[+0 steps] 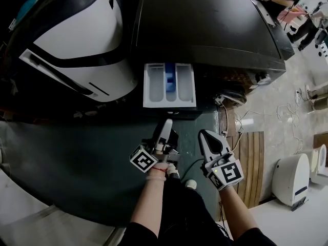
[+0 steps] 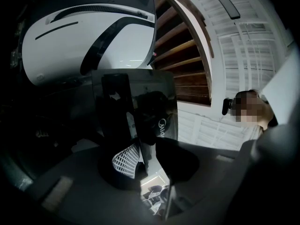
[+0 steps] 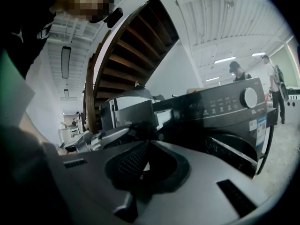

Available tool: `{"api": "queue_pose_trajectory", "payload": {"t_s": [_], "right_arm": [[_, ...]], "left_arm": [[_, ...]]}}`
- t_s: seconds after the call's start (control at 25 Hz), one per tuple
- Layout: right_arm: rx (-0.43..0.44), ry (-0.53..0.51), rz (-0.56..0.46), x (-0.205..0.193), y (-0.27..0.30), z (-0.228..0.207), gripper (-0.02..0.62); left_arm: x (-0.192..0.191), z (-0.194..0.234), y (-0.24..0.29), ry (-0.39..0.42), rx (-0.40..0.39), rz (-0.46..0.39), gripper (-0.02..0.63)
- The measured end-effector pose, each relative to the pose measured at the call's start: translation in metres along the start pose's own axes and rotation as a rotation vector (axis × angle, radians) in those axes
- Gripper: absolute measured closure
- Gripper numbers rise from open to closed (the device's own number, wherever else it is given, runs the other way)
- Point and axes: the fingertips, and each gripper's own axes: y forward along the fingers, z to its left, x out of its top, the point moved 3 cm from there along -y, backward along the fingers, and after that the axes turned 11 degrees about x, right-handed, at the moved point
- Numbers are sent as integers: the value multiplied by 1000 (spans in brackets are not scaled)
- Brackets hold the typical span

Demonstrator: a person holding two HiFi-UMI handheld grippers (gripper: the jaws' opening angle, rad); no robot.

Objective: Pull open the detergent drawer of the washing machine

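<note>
Surroundings, from your left gripper [image 1: 165,128]:
- A white machine [image 1: 77,35] with a black band bulks up to the left of the jaws and beyond them.
- A wooden staircase [image 2: 183,46] rises behind, up and to the right.
- The right gripper [image 1: 209,137] hangs just beside the left one, off to its right. Nothing stands between it and the washing machine [image 1: 205,29].
- Right of your right jaws are loose cables [image 1: 287,109] on the floor and a slatted wooden mat [image 1: 251,163]. A low white appliance [image 1: 291,176] sits further out.
- Two people stand beyond the washer's far right corner.

Detergent drawer [image 1: 154,86]:
- It is pulled well out of the dark washer's front, directly ahead of your left jaws.
- Its open top faces up.
- The compartments run lengthwise from the machine toward you. The middle one is blue, with white ones on either side.
- Its glossy dark front panel [image 2: 140,102] is the end nearest you.

Jaws:
- Left: partly spread, pinching the lower edge of that front panel. The mesh pad lies against it, and daylight shows lower down between the jaws.
- Right: pressed together, nothing between them. They point at the washer's round door [image 3: 234,149], below the dial [image 3: 248,97].

Writing:
- The front panel carries pale lettering turned on its side. It begins "Mid" and the rest is cut off.
- The washer's control print and its door-side sticker [image 3: 260,123] are too small to read.
</note>
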Motion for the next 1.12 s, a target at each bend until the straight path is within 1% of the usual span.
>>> {"api": "queue_pose_trajectory", "payload": {"t_s": [0.16, 0.32, 0.48, 0.64, 0.72, 0.8, 0.88, 1.0, 1.12], "right_arm": [[-1, -1, 12, -2, -3, 2, 583], [0, -8, -4, -2, -7, 4, 583], [-5, 11, 36, -5, -11, 6, 581], [-2, 2, -10, -4, -14, 5, 583], [-3, -2, -7, -4, -15, 5, 583], [-4, -6, 14, -8, -17, 4, 583], [2, -2, 22, -11, -19, 5, 583], [20, 0, -14, -8, -19, 8, 583], [20, -3, -20, -9, -22, 7, 583]], "left_arm": [[-1, 0, -2, -1, 4, -2, 494], [-1, 0, -3, 0, 5, -9, 495], [-1, -2, -2, -3, 5, -12, 497], [-1, -4, -2, -10, 1, -16, 497], [-1, -5, -1, -14, -1, -20, 497], [-2, -3, -3, -4, 12, -19, 501], [-3, 0, -7, 2, 29, -15, 520], [-7, 6, -17, 1, 63, -14, 525], [-12, 11, -26, 10, 95, -10, 549]]}}
